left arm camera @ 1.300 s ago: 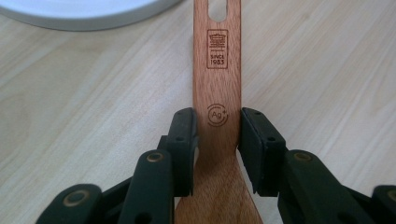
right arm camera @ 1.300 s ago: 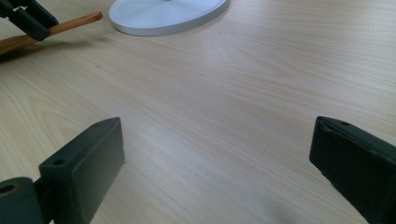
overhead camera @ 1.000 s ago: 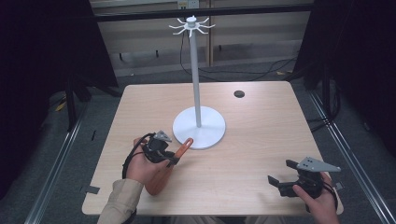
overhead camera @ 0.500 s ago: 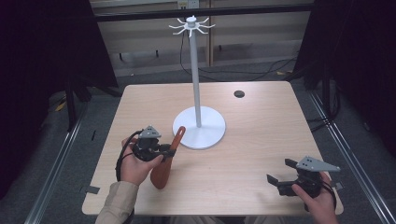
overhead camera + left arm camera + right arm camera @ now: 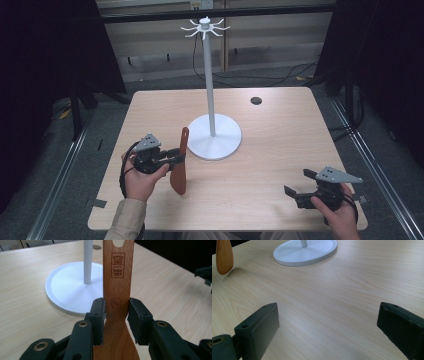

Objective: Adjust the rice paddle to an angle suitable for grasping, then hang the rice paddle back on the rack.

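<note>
While left gripper [image 5: 176, 159] fingers pinch wooden spatula [image 5: 180, 165] at neck, keep handle hole uppermost, raise toward stand [image 5: 212, 95] hooks; right gripper [image 5: 303, 186] fingers spread, idle above counter [image 5: 280, 130].

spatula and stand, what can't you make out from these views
- Spatula blade: left gripper view, cut off by the bottom edge, partly behind the left gripper. Its handle tip leaves the top edge.
- Stand hooks: high view, too small to tell their shape or count; in both gripper views the pole is cut by the top edge.
- Dark disc: high view, too small to identify.
- Right gripper: right gripper view, its body is cut by the bottom edge.
</note>
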The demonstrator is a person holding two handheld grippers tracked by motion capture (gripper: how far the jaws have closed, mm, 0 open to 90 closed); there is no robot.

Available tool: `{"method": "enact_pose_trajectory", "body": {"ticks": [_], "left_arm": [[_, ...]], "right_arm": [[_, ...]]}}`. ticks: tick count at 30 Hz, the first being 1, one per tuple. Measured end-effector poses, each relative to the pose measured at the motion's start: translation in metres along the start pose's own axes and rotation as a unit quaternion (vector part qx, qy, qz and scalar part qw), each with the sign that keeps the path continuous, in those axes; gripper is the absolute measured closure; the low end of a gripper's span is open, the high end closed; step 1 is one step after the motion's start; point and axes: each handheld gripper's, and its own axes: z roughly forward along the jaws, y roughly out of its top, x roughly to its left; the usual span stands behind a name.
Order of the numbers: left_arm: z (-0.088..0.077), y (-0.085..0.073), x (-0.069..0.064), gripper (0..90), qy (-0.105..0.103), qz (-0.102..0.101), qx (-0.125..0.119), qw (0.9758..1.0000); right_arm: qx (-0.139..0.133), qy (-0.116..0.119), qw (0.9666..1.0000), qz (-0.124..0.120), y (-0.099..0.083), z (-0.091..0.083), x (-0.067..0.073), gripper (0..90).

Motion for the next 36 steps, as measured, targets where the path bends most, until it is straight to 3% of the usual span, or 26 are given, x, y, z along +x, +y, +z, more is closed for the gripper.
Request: {"method": "enact_pose_trajectory", "body": {"ticks": [7, 16, 22, 31, 36], "left_arm": [[-0.004, 0.008, -0.003, 66.7, -0.001, -0.01, -0.048, 0.9988], [-0.011, 0.022, -0.013, 66.6, 0.008, -0.014, -0.11, 0.9938], [-0.014, 0.032, -0.018, 66.6, 0.022, -0.001, -0.136, 0.9905], [-0.02, 0.048, -0.024, 66.6, 0.042, 0.003, -0.188, 0.9814], [-0.024, 0.058, -0.026, 66.6, 0.046, 0.006, -0.203, 0.9781]], "right_arm": [[-0.008, -0.004, 1.0, 0.0, 0.001, -0.001, -0.001, 3.9], [-0.024, -0.002, 0.9997, 0.0, 0.009, 0.002, 0.0, 3.9], [-0.027, 0.0, 0.9996, -0.002, 0.011, 0.003, 0.002, 3.9], [-0.031, 0.001, 0.9995, -0.003, 0.013, 0.003, 0.002, 3.9], [-0.028, 0.0, 0.9996, -0.001, 0.011, 0.002, 0.002, 3.9]]}}
